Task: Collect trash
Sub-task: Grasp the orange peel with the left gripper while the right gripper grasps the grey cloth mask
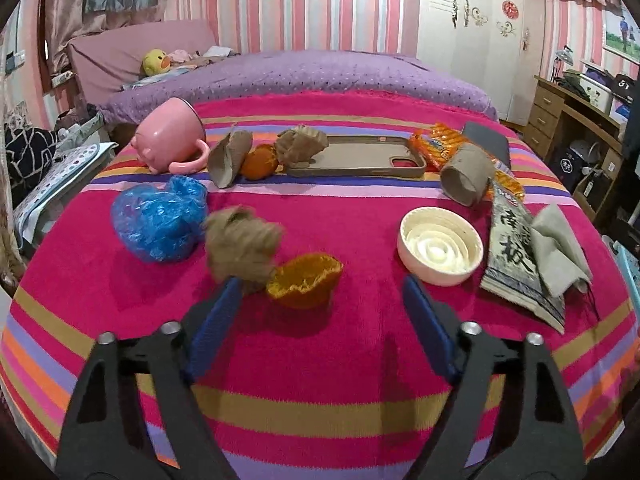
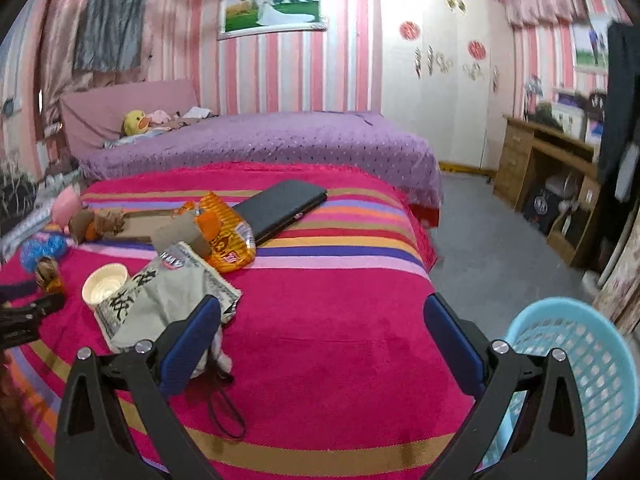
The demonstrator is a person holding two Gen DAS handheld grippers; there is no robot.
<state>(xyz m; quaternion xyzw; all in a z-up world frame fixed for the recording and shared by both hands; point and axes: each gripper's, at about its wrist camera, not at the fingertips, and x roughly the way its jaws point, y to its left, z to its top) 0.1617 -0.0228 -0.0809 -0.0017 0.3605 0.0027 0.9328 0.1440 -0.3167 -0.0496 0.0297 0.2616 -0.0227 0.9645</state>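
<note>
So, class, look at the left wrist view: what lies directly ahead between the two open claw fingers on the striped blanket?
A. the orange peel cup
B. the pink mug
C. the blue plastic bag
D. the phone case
A: the orange peel cup sits in the gap ahead of the open left claw, while the pink mug, phone case and blue plastic bag lie farther off.

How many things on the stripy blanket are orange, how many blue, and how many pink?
Orange: 3 (peel cup, orange piece, snack wrapper)
Blue: 1 (plastic bag)
Pink: 1 (mug)
Total: 5
</note>
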